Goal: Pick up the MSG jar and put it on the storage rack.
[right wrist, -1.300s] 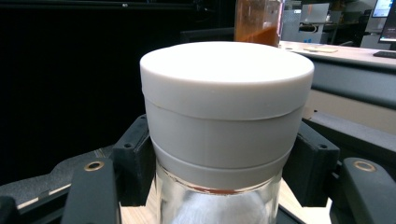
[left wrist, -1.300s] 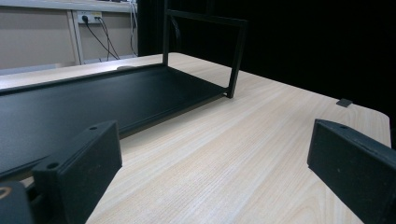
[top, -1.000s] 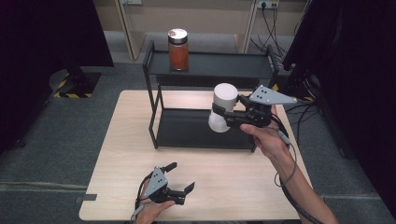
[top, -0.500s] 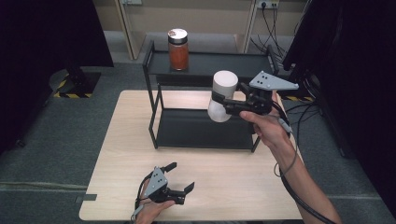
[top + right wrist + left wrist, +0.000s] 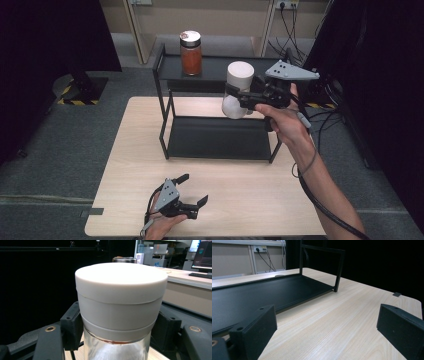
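Now R gripper clamps white-lid jar near rack top; L gripper released; bump w/ shelf edge could tip it.

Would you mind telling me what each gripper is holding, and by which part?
The right gripper clamps the white-lidded jar around its body, just below the lid. The left gripper holds nothing.

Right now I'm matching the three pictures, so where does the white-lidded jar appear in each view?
High view: the white-lidded jar is right of centre, held in the right tool in front of the black shelf rack's top tier.
Left gripper view: the jar is not in it.
Right gripper view: the jar stands at centre, clamped between the black jaws.
Shared landmark: the black shelf rack.
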The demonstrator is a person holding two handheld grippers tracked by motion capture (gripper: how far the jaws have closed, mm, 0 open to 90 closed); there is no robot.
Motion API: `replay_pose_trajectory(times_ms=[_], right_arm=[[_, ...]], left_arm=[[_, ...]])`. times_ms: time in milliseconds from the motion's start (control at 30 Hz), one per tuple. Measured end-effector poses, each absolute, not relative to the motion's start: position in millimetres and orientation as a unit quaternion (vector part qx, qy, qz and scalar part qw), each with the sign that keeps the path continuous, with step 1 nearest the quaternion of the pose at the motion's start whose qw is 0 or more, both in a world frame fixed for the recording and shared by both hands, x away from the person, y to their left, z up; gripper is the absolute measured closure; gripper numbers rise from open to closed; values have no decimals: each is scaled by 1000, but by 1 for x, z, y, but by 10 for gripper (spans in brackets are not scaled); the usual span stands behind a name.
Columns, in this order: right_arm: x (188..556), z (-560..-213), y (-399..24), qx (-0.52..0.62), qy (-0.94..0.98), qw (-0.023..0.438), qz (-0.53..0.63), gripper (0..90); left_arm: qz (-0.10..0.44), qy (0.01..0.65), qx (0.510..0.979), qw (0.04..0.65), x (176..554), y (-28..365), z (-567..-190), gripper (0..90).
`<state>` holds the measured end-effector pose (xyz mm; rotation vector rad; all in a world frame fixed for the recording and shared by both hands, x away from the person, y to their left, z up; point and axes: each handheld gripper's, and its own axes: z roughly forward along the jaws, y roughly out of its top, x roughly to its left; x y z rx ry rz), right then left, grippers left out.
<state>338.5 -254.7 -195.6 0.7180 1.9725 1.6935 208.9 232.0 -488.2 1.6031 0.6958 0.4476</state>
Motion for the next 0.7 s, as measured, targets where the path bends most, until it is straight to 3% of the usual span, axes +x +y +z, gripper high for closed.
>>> replay_pose_trajectory(times_ms=[700], right_arm=[[355, -166, -239, 281, 707, 240, 603, 355]], left_arm=[[194, 303, 696, 621, 209, 233, -488, 21]])
